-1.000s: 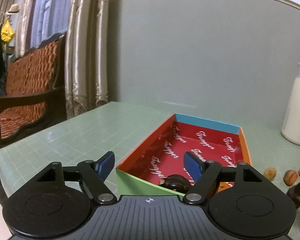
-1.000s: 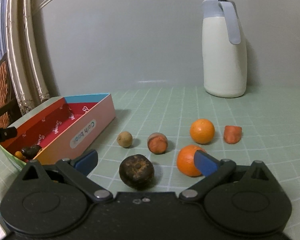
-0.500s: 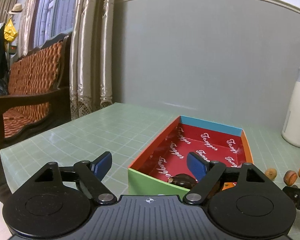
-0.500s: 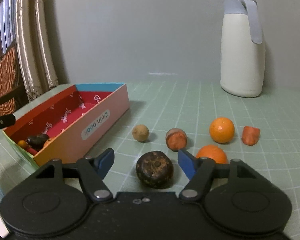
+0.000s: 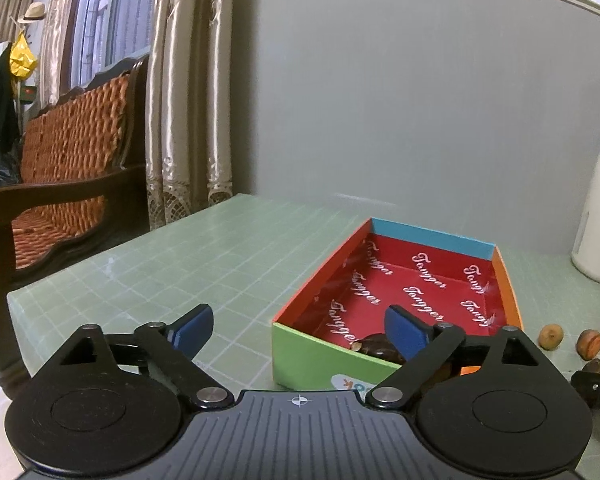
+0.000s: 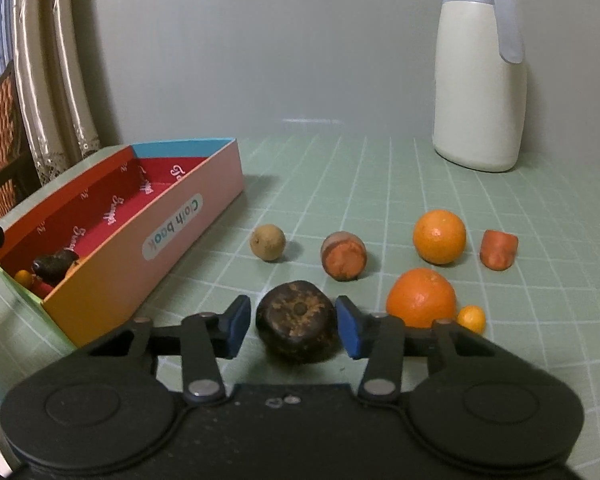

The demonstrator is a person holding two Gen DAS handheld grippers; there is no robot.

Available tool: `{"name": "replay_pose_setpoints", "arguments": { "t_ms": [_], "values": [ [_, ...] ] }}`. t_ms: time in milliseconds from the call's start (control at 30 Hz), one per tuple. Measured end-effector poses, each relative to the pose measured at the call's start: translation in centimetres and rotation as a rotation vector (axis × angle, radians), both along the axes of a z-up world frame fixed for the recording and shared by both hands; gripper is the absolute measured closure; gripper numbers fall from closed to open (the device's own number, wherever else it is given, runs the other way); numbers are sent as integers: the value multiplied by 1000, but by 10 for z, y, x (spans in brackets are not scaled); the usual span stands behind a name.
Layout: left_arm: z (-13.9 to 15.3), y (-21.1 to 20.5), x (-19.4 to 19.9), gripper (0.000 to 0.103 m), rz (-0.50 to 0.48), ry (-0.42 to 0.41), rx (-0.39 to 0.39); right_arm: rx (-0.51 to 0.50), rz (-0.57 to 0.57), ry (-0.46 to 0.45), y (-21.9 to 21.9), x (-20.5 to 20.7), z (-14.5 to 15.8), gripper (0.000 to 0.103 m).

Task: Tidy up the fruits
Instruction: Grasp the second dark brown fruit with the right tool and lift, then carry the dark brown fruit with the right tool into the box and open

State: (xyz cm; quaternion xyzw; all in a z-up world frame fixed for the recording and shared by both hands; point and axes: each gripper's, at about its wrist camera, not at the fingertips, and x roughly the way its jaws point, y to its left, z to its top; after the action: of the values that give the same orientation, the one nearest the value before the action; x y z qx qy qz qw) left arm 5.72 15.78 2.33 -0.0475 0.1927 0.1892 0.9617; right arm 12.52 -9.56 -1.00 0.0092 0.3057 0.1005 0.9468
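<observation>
In the right wrist view a dark brown fruit (image 6: pixel 296 332) lies on the green table between the blue pads of my right gripper (image 6: pixel 292 312). Its jaws are closing, with a thin gap still showing at the left pad. Behind it lie two oranges (image 6: pixel 439 236) (image 6: pixel 422 298), a tiny orange fruit (image 6: pixel 471 319), a tan round fruit (image 6: pixel 267 242) and two reddish-orange pieces (image 6: pixel 343 256) (image 6: pixel 499 249). The colourful box (image 6: pixel 172 236) at left holds another dark fruit (image 6: pixel 54 264). My left gripper (image 5: pixel 298 320) hovers at the box's near end (image 5: pixel 312 356), jaws opening, nothing between them.
A white thermos jug (image 6: pixel 478 80) stands at the back right by the grey wall. A wooden bench (image 5: pixel 60 168) and curtains are beyond the table's left edge. The tip of my right gripper (image 5: pixel 596 388) shows at the lower right of the left wrist view.
The right jaws have swung in from wide open to either side of the dark fruit. The left jaws have spread wider, and the box looks slightly further off.
</observation>
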Motion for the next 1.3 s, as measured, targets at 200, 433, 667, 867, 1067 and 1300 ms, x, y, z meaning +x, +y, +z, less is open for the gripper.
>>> {"name": "replay_pose_setpoints", "arguments": {
  "t_ms": [200,433,667,867,1067,1300],
  "values": [
    [-3,8,0,9,16,21,-15,-19,-6,10,2,1,-1,62],
    [-5,19,-3,8,31,30,-34,-20,1,10,8,-3,0,62],
    [-5,30,-7,7,51,34,-52,-28,15,-21,16,-10,9,62],
    [-5,42,-11,6,73,29,-77,-7,47,-90,29,-11,35,62],
    [-6,51,-14,6,92,28,-85,-2,133,-145,61,-7,57,62],
    [-7,62,-18,5,119,23,-101,-10,226,-135,102,1,57,63]
  ]
}}
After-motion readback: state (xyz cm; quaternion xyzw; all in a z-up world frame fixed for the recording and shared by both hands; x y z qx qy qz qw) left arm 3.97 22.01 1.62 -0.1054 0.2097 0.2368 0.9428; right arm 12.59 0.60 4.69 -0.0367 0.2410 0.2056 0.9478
